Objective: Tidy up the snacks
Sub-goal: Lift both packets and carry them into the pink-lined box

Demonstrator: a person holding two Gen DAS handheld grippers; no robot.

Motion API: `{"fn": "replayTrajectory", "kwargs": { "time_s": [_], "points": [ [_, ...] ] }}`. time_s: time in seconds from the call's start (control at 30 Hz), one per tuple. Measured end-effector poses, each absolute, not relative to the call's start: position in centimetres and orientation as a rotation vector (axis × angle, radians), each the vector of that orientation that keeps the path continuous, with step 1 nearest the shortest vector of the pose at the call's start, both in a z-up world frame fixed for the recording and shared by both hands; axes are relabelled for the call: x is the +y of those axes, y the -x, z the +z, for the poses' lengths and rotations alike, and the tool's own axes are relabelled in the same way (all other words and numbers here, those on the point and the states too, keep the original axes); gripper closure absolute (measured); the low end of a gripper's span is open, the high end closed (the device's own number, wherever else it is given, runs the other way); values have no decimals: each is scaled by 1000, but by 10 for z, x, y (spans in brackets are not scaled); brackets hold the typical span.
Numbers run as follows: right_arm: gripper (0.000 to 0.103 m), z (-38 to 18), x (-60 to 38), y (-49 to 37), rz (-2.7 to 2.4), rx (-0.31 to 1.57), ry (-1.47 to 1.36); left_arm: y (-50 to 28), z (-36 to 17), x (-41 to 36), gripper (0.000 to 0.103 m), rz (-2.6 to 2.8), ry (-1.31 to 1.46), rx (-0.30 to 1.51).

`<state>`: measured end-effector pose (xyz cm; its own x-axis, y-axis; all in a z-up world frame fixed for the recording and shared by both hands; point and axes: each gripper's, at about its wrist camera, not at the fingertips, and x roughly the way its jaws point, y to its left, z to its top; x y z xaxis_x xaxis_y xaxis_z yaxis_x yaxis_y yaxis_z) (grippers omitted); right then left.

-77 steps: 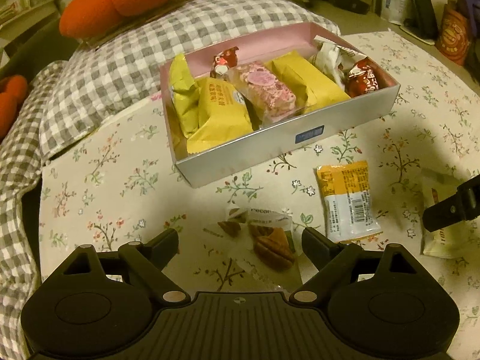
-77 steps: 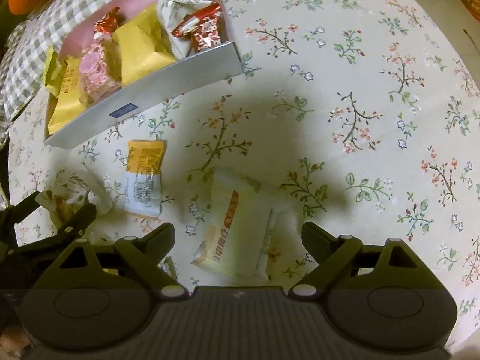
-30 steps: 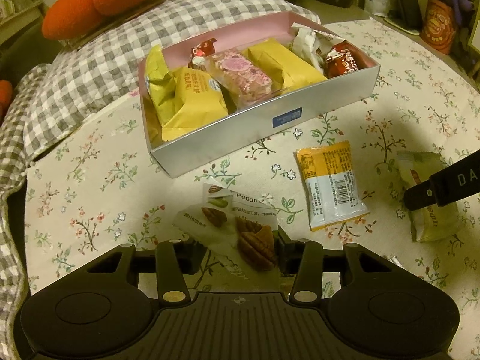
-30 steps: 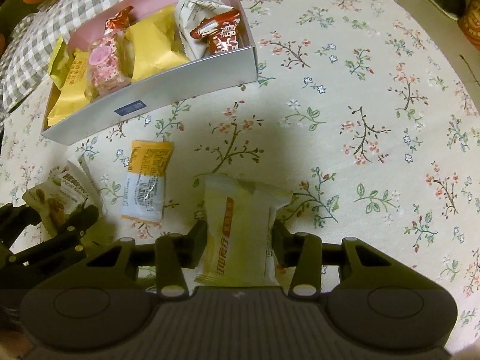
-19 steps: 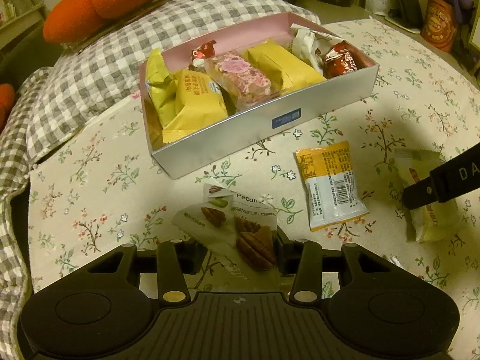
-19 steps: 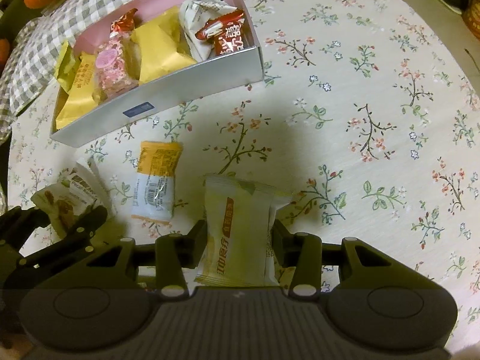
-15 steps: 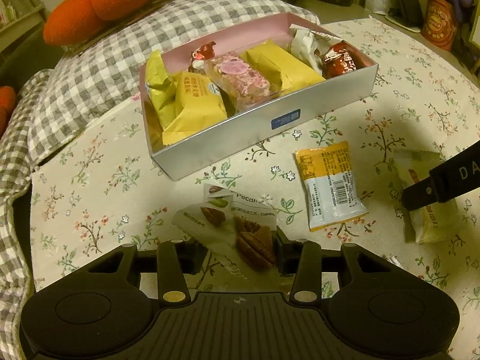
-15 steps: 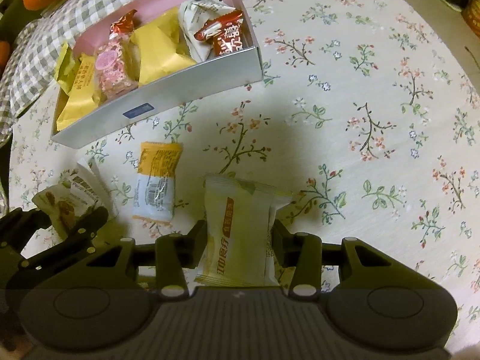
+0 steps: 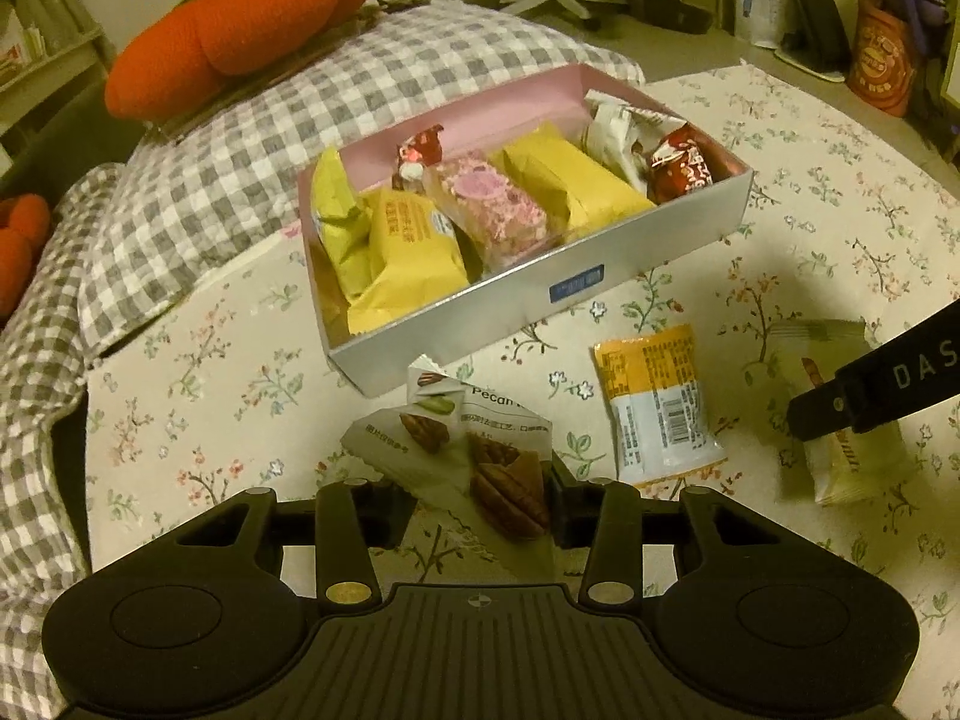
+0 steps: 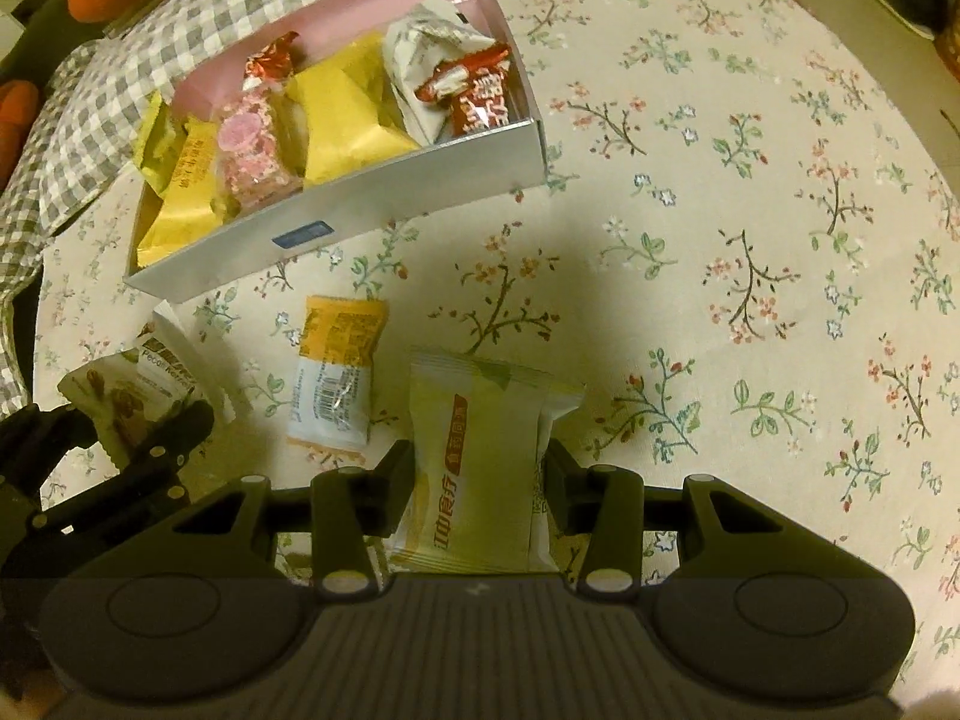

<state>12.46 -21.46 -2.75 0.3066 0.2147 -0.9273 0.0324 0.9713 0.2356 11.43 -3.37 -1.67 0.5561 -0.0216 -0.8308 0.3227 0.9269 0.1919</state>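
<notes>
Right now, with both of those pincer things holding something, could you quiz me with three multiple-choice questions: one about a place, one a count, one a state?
1. Where does the orange-and-white packet lie?
A) in the box
B) on the tablecloth in front of the box
C) on the pillow

2. How many snacks lie loose on the cloth, unheld?
A) one
B) three
C) five

3. What is the left gripper doing?
A) hanging open
B) shut on the pecan packet
C) shut on the box

Answers:
1 B: it lies flat on the floral tablecloth.
2 A: only that packet.
3 B: both fingers press its sides.

The left gripper (image 9: pixel 480 495) clamps a pecan packet (image 9: pixel 474 450) just before the snack box (image 9: pixel 540 294) on the table (image 9: pixel 840 192).
</notes>
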Motion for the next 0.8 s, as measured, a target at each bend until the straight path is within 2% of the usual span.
{"fn": "replayTrajectory", "kwargs": {
  "time_s": [0.53, 0.8],
  "points": [
    [62, 1, -215, -132, 172, 1137, -215, -114, -3, -40, 63, -192, -359, 895],
    [62, 14, -218, -146, 215, 1073, -214, -126, 32, -23, 63, -200, -219, 836]
  ]
}}
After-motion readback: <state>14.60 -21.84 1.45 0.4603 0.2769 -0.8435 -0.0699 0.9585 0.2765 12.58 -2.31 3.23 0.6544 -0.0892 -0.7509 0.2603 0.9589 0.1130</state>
